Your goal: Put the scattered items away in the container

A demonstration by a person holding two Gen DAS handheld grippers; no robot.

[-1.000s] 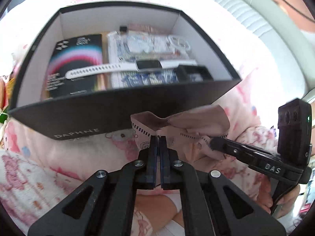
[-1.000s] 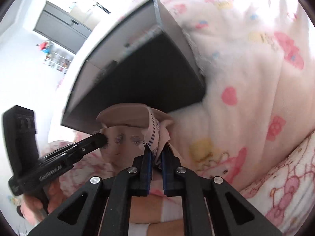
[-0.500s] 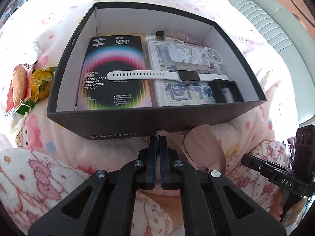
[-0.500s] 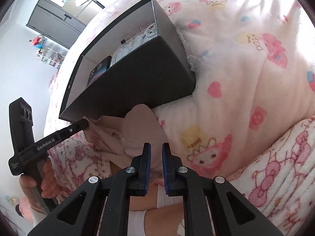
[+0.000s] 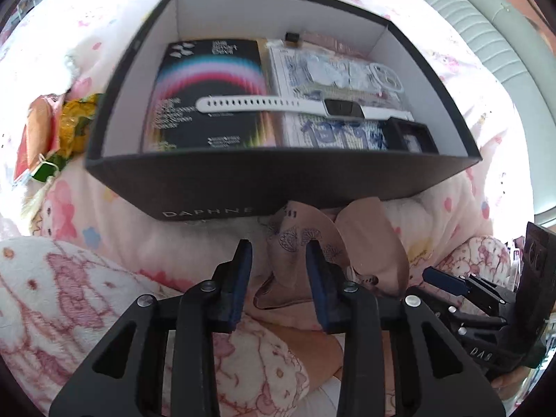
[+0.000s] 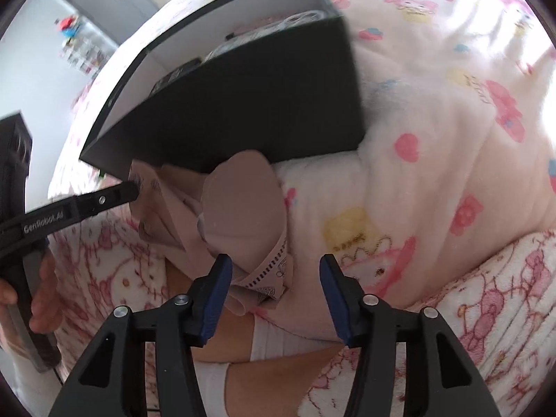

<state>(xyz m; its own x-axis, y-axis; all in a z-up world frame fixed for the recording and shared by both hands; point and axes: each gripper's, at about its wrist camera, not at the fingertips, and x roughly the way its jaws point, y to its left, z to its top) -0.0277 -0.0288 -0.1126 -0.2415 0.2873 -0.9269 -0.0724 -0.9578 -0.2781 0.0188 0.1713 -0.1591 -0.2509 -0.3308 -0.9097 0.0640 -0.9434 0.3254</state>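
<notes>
Left wrist view: the left gripper (image 5: pixel 278 257) is seen spread, its jaws just opened, nothing pinched. A pink mask (image 5: pixel 347 250) lies at lower centre against the black box (image 5: pixel 278 177). The right gripper (image 6: pixel 274 267) is likewise spread, freshly opened, beside the mask (image 6: pixel 243 208).

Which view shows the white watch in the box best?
The left wrist view: it looks down into the black box, and the white watch lies in full sight, strap stretched across the dark package. The right wrist view meets the box's outer wall, and the watch cannot be made out there.
</notes>
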